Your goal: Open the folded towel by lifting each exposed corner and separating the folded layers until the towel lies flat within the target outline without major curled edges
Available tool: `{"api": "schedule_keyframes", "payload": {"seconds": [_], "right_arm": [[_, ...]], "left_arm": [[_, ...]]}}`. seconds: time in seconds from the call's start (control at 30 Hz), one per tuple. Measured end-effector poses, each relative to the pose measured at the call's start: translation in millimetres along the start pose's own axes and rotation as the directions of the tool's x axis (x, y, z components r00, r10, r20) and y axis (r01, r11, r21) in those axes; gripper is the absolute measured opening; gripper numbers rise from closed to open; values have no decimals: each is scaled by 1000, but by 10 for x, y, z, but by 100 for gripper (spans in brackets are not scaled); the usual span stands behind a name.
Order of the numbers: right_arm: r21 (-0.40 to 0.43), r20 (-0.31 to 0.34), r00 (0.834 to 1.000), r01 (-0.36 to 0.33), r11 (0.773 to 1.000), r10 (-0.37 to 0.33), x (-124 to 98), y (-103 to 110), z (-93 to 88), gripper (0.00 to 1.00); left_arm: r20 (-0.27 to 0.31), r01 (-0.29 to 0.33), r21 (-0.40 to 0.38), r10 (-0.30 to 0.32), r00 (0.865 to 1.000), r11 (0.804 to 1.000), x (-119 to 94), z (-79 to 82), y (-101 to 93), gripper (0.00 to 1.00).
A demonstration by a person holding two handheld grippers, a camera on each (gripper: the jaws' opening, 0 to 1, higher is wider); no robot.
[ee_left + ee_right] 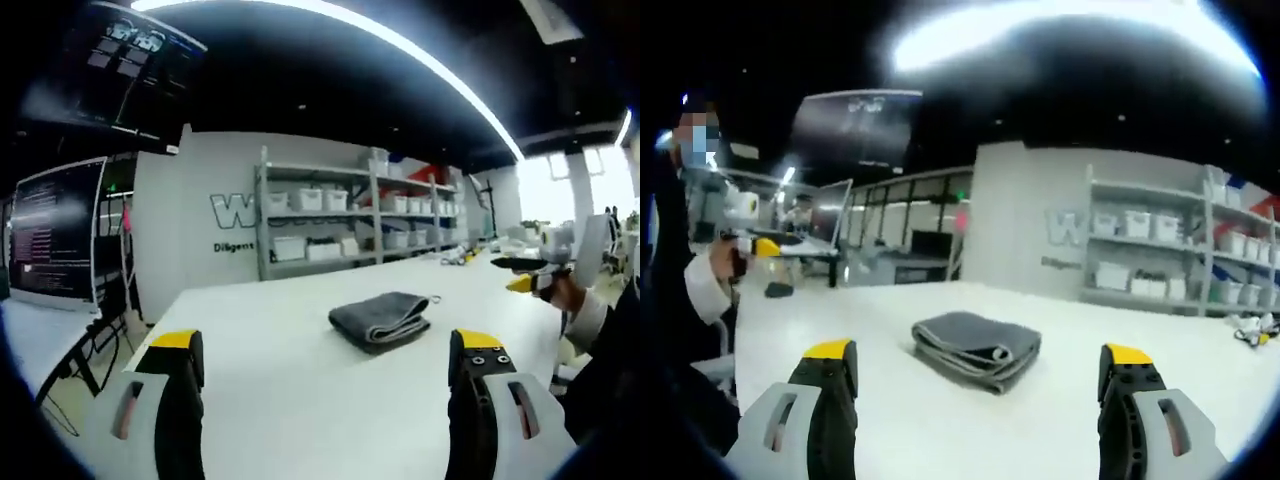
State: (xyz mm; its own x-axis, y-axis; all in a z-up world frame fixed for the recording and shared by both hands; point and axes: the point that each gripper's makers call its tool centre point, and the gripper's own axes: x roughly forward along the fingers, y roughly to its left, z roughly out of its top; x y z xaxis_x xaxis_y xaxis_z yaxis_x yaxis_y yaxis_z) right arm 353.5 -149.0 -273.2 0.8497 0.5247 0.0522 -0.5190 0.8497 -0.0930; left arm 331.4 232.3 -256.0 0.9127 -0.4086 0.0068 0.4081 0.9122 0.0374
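Two jaws of the left tool (325, 355) spread wide, framing the grey folded towel (382, 319) at centre frame on the white worktop (270, 400); right gripper view: right tool (978, 370) equally spread, towel (977, 350) centred, untouched, lined up for a corner grab

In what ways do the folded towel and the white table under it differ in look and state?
The towel is dark grey; the table is white. The towel is soft, folded in rounded layers with a small tag at one side; the table is a flat, smooth surface. The towel covers a small patch near the middle, while the table stretches wide around it. Both grippers stand open, short of the towel.
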Motion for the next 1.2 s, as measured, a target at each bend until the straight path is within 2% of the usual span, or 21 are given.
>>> {"api": "schedule_keyframes", "payload": {"seconds": [0.13, 0.33, 0.67, 0.8, 0.97, 1.0, 1.07, 1.2], "right_arm": [[11, -4, 1000, -8, 1000, 8, 15, 4, 1, 100], [13, -31, 1000, -3, 1000, 3, 70, -21, -53, 100], [-16, -37, 999, -2, 1000, 1, 133, 52, 19, 100], [-39, -52, 999, -2, 999, 0, 200, 96, 40, 100], [-82, -63, 998, 8, 997, -13, 272, 149, 83, 100], [-95, -67, 998, 14, 995, -20, 295, 148, 75, 100], [-113, -74, 997, 22, 993, -31, 326, 136, 50, 100], [-120, -94, 995, 23, 993, -35, 379, 132, -22, 99]], "left_arm": [[-14, 13, 10, -13, 1000, 1000, 13, -50, -27, 100], [-1, 25, 20, -25, 1000, 999, 34, -77, -38, 100], [-8, 69, 13, -69, 998, 998, 46, -208, -83, 100], [-16, 88, 49, -88, 996, 995, 30, -257, -125, 100], [-7, 109, 54, -109, 994, 993, 18, -315, -132, 100], [-11, 114, 62, -114, 993, 992, 25, -329, -140, 100], [-60, 132, 87, -127, 990, 987, 15, -386, -172, 100], [-66, 136, 146, -127, 990, 980, -38, -357, -200, 100]]}}
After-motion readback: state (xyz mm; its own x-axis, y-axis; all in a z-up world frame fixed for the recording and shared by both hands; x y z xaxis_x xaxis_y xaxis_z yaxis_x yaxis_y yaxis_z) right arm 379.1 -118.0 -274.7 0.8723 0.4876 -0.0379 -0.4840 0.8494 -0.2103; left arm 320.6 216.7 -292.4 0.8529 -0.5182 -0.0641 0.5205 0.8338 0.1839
